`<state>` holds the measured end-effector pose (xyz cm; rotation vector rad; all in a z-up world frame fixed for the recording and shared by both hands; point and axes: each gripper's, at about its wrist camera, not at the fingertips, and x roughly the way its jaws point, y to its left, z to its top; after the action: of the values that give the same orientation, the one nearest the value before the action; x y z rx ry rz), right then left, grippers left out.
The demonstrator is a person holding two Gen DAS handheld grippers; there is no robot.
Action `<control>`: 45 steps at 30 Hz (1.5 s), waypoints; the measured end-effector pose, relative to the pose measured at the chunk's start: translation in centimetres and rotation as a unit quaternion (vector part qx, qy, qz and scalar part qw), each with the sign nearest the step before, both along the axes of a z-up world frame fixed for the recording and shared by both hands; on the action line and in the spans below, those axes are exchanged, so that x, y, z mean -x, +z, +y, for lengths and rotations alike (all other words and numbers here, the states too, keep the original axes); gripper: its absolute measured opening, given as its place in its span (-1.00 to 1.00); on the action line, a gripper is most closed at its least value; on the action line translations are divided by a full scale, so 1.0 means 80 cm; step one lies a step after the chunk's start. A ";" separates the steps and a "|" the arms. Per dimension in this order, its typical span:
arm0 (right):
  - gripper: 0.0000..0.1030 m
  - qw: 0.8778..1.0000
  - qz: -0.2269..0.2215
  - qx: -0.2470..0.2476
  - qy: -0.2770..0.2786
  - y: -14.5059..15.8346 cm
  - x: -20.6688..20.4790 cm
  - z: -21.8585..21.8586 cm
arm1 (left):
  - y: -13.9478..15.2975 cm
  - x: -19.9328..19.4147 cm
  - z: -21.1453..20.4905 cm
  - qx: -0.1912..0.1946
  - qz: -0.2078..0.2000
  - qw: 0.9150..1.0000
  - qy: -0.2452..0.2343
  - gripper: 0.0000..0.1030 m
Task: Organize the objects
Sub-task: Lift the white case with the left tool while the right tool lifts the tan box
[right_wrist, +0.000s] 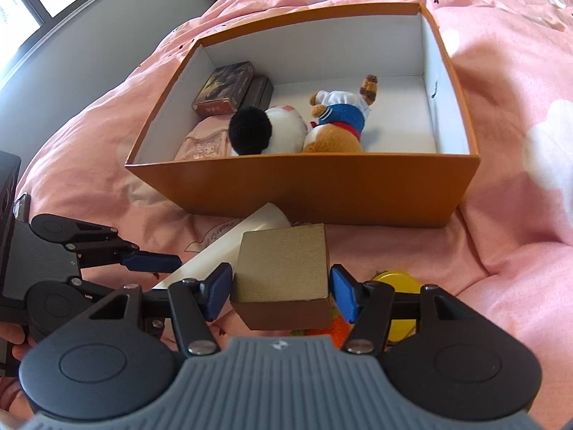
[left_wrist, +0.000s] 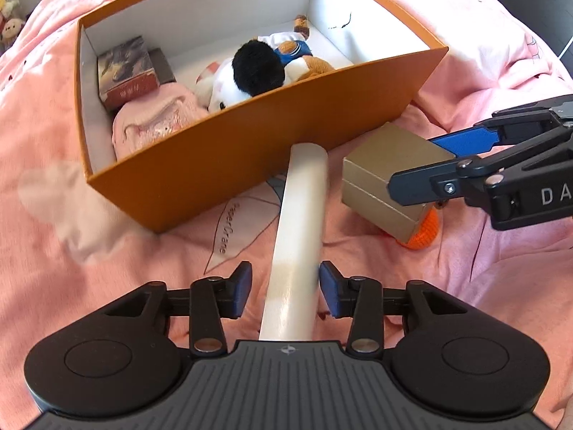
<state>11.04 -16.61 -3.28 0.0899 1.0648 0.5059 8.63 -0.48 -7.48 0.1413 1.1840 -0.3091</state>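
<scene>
A white tube (left_wrist: 304,193) lies on the pink bedspread with its far end against the orange box (left_wrist: 215,150). My left gripper (left_wrist: 284,286) straddles the tube's near end. Its pads stand slightly off the tube, so it is open. A gold cube-shaped box (right_wrist: 283,258) sits between the pads of my right gripper (right_wrist: 281,290), which is shut on it. In the left wrist view the gold box (left_wrist: 379,179) hangs tilted over an orange knitted thing (left_wrist: 426,233), with the right gripper (left_wrist: 419,165) coming in from the right.
The orange box (right_wrist: 322,193) is open-topped and holds plush toys (right_wrist: 272,129), a pink pouch (right_wrist: 207,147) and two small packs (right_wrist: 225,89) at its left; its right part is bare. A yellow round lid (right_wrist: 397,286) lies under my right gripper. A wall and window are far left.
</scene>
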 end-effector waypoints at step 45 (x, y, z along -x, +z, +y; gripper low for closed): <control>0.20 0.999 0.022 0.034 -0.035 -0.007 -0.017 -0.032 | -0.029 0.012 -0.088 -0.170 -0.066 0.973 -0.141 0.48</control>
<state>12.37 -19.13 -3.83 0.0786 1.1170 0.4060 7.68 -7.52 -9.81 0.6235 1.0764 -0.3374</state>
